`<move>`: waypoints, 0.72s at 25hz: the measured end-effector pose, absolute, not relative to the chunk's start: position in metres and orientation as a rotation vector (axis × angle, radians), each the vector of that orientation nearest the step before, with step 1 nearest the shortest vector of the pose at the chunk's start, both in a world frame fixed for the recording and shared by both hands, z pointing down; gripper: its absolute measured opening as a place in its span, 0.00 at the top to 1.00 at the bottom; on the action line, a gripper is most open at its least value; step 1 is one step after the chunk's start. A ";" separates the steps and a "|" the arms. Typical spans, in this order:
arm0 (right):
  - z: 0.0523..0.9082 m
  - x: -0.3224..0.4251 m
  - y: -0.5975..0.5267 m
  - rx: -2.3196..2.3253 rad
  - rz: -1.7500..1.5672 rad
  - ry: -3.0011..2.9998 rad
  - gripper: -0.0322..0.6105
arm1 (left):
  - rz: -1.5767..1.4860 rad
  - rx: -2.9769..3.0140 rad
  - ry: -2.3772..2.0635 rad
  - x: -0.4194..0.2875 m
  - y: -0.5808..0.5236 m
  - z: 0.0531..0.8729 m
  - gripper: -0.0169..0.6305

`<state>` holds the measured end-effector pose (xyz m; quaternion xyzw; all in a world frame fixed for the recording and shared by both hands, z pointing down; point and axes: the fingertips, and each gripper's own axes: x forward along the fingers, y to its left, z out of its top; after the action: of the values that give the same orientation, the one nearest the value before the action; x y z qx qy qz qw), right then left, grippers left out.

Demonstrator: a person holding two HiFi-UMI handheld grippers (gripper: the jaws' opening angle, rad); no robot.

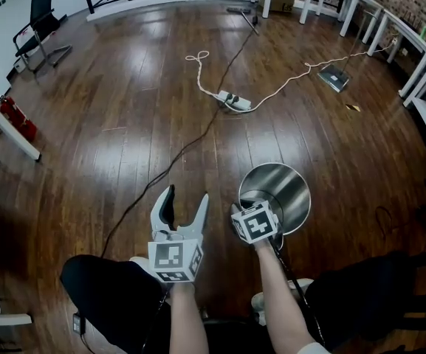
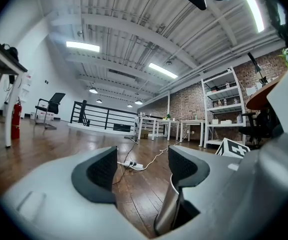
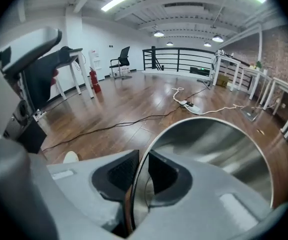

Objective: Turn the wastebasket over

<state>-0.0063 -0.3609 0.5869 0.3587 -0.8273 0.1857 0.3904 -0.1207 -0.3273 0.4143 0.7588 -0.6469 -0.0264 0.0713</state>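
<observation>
Right tongs [image 3: 143, 173] pinching wastebasket [image 3: 218, 144] rim. Left tongs [image 1: 187, 196] open, empty, left of wastebasket. Pinch firm, roll wrist slowly; polished steel likely slippery.

My left claw [image 1: 187, 196] level, jaws wide apart, empty. My right claw [image 3: 143, 170] tilted down, jaws pinched on bin [image 1: 283, 186] rim. Forearms [image 1: 187, 319] stretched forward.

Bright indoor light from ceiling tubes [image 2: 82, 46]; glare on wood floor [image 1: 146, 116]; fisheye edges, dark vignette.
</observation>
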 end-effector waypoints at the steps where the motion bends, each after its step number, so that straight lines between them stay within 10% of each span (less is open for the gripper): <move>1: 0.584 -0.011 -0.357 0.892 0.477 -2.124 0.87 | -0.086 2.275 -1.944 -0.122 -0.327 0.415 0.44; 18: 0.513 0.014 -0.354 0.813 1.012 -2.841 0.88 | -0.141 2.180 -1.977 -0.151 -0.314 0.415 0.49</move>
<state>0.0143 -0.3544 0.5135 0.2603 -0.9095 0.3241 0.0090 -0.1515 -0.3138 0.4155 0.7365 -0.6677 -0.0477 0.0976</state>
